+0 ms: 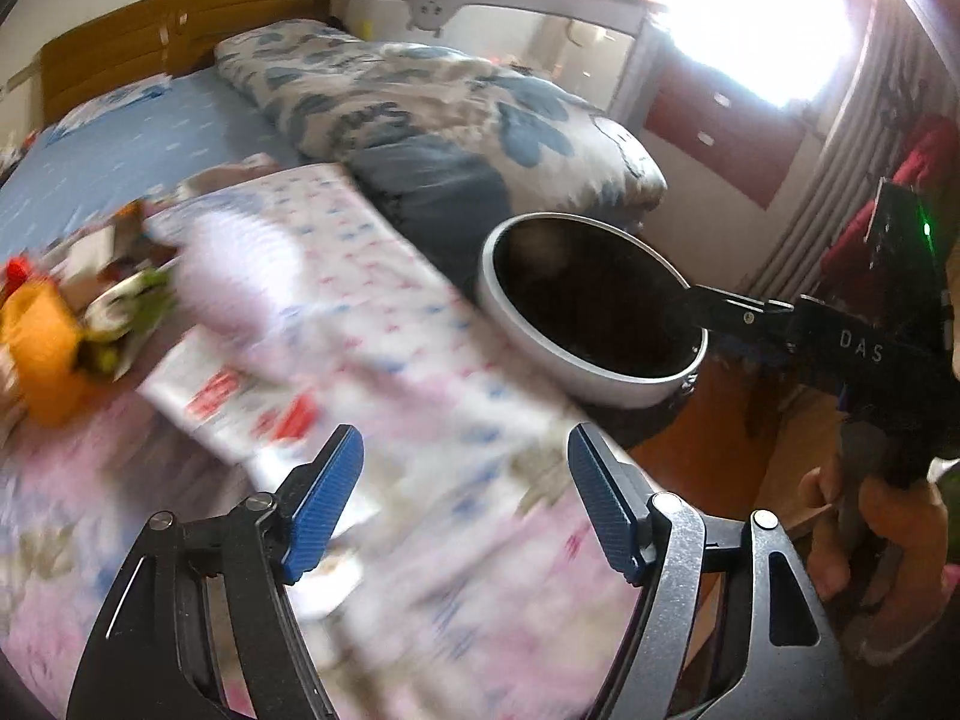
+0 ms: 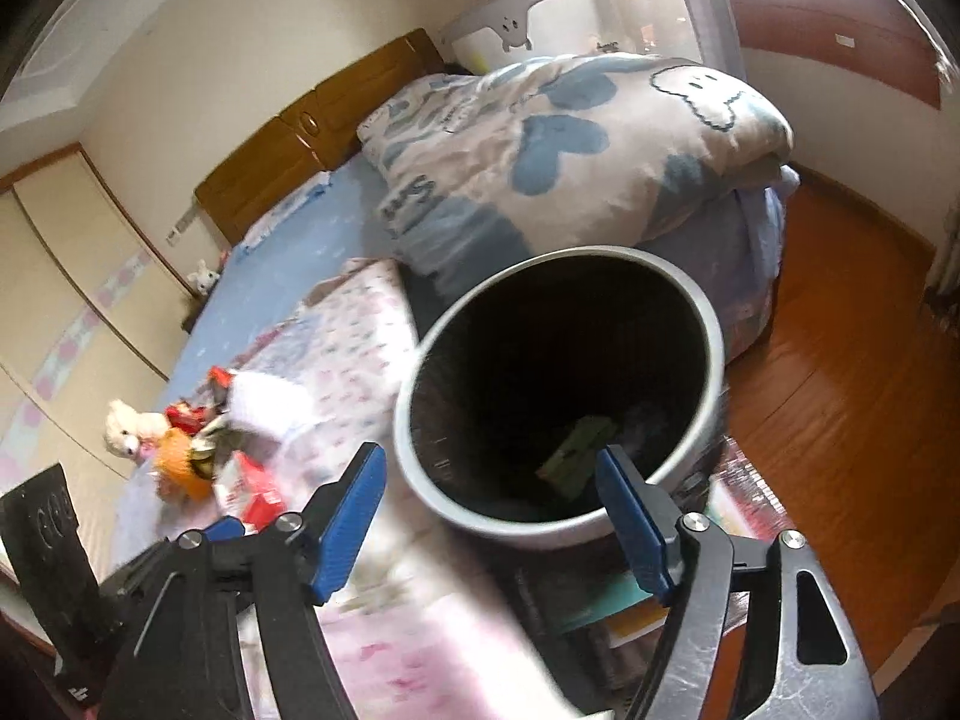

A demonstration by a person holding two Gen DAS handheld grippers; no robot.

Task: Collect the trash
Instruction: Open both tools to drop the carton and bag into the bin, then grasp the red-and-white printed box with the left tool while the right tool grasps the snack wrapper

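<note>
Bin point(image 2: 558, 384) holds one green scrap point(image 2: 576, 456). Wrapper heap point(image 2: 234, 456) remains far left on bed. Left gripper point(image 1: 465, 504) and right gripper point(image 2: 492, 516) both spread, empty.

Before me: a bed point(image 2: 282, 276) under a pale blue sheet, with a brown wooden headboard point(image 2: 312, 132) against a cream wall point(image 2: 198, 54) and a folded quilt point(image 2: 570, 144) printed with blue hearts and clouds. To my left, cream wardrobe doors point(image 2: 66, 276); to my right, a glossy reddish wood floor point(image 2: 840, 360). Beyond the quilt I note a grey bed rail point(image 1: 498, 6), dark red drawers point(image 1: 720, 126) and a window point(image 1: 756, 18) blown out with daylight.
</note>
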